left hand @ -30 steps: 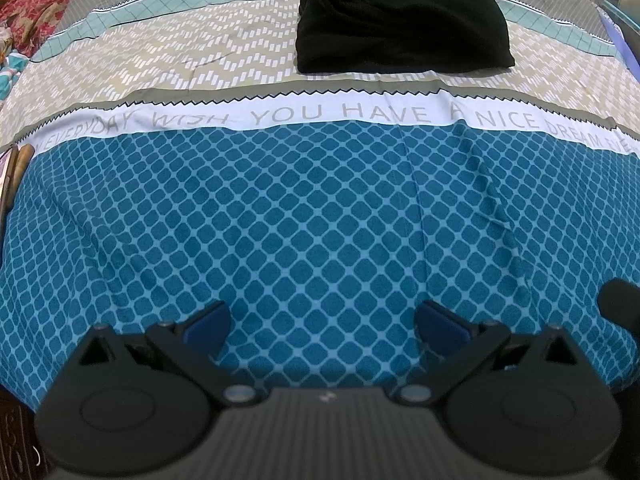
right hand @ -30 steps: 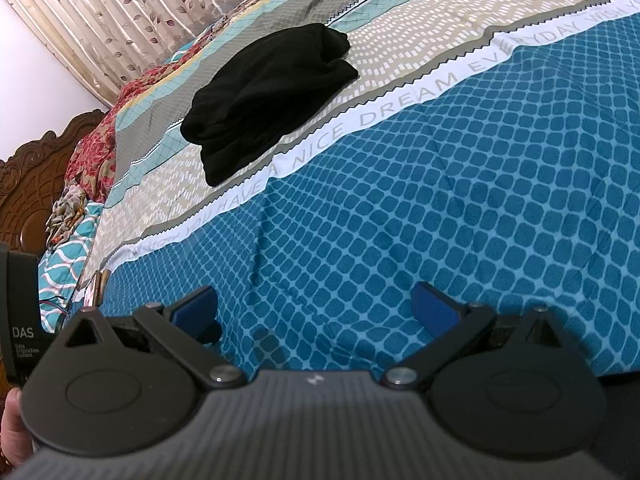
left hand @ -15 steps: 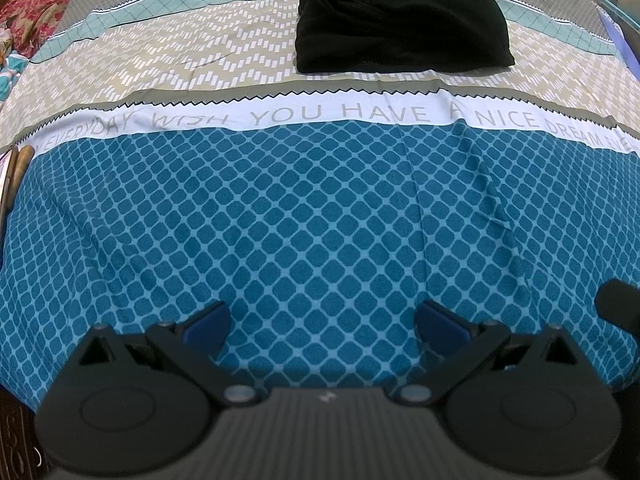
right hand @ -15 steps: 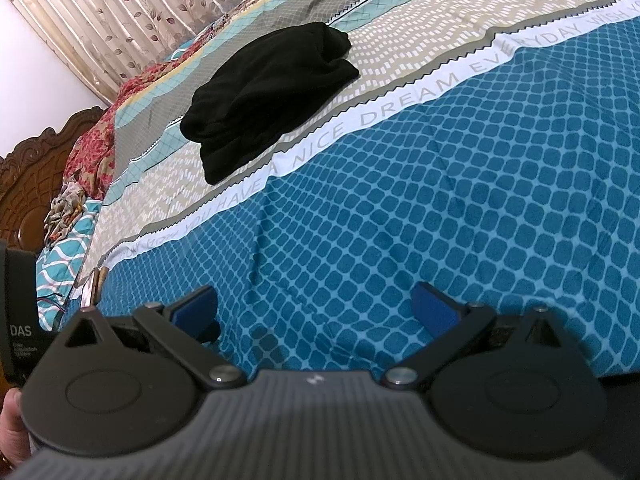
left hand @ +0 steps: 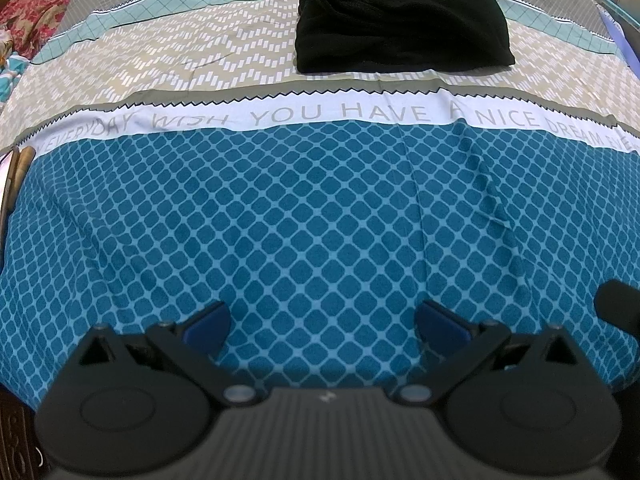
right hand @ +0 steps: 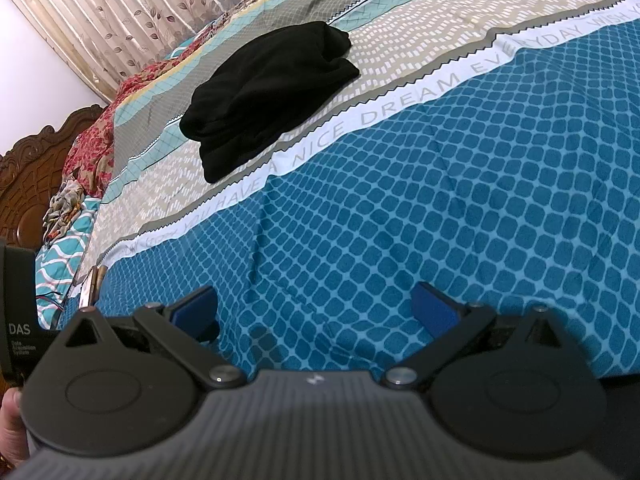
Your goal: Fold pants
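Black pants (left hand: 400,20) lie in a folded, bunched heap on the beige band of the bed sheet, far ahead of me; they also show in the right wrist view (right hand: 268,96) at upper left. My left gripper (left hand: 322,326) is open and empty, low over the blue patterned sheet near the bed's near edge. My right gripper (right hand: 314,312) is open and empty too, over the same blue part, well short of the pants.
The bed sheet (left hand: 320,208) has a white band with lettering. Red floral bedding (right hand: 92,140) and a carved wooden headboard (right hand: 36,160) lie at the left, a curtain (right hand: 140,12) behind. The other gripper's body (right hand: 16,300) sits at the left edge.
Almost nothing. The right wrist view has drifted very slightly; both grippers stay open and the pants have not moved.
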A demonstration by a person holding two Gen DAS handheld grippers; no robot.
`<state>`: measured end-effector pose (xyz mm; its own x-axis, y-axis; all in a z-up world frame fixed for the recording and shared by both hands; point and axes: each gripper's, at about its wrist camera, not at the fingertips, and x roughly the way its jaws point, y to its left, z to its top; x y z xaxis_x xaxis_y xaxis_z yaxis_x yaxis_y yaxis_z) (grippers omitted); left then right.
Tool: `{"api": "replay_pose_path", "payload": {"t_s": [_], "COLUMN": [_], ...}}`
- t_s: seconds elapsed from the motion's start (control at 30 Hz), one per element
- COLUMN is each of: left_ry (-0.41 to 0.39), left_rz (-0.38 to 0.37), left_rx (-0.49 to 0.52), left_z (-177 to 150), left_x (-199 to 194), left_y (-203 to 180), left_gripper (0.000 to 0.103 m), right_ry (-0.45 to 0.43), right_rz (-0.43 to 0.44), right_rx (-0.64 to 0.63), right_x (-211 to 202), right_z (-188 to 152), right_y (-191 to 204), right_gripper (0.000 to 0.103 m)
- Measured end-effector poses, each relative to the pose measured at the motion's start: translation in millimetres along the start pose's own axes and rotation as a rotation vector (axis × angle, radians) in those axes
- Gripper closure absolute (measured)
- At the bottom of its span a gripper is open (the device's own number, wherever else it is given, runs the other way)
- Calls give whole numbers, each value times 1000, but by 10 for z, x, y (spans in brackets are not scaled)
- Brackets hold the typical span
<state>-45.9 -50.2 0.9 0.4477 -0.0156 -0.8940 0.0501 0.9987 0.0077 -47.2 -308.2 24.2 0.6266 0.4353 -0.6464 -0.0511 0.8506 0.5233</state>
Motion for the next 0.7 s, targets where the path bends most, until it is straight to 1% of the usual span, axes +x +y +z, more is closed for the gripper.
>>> {"api": "replay_pose_path", "payload": {"t_s": [0.5, 0.7], "left_ry": [-4, 2], "left_rz": [-1, 8], "left_rx": [5, 21], "left_z": [-8, 3], "left_x": [-16, -80], "left_y": [9, -8], "left_gripper": [0, 0], "right_ry": [3, 25], "right_rz": [2, -39], "right_rx": [1, -36], "right_x": [-14, -9], "right_z": [8, 29], "right_y": [-5, 100], "right_gripper": [0, 0]}}
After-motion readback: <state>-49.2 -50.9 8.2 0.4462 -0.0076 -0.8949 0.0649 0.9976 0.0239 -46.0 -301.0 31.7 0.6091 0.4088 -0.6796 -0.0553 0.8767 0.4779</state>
